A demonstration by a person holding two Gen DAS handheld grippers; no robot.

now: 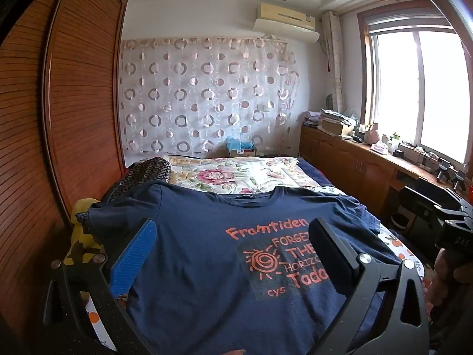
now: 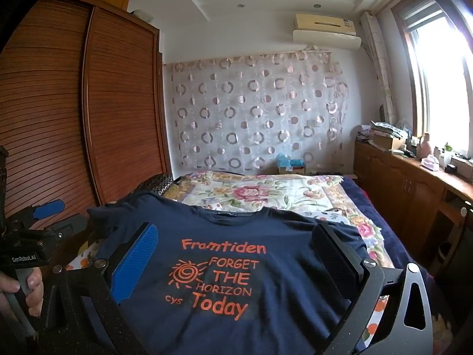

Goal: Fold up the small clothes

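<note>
A navy T-shirt (image 1: 207, 251) with orange lettering lies spread flat on the bed, collar toward the far end; the right wrist view shows the same T-shirt (image 2: 224, 236). My left gripper (image 1: 233, 230) hovers over its lower left part, jaws wide apart, nothing between them. My right gripper (image 2: 236, 236) hangs over the print, also open and empty. Each view catches the other gripper at its edge: the right gripper (image 1: 452, 222) at the far right, the left gripper (image 2: 41, 216) at the far left, held by a hand (image 2: 32, 284).
A floral quilt (image 1: 236, 174) covers the far half of the bed. A wooden louvred wardrobe (image 1: 74, 118) stands close on the left. A low wooden cabinet (image 1: 354, 159) with clutter runs under the window on the right. A yellow cloth (image 1: 81, 230) lies at the shirt's left sleeve.
</note>
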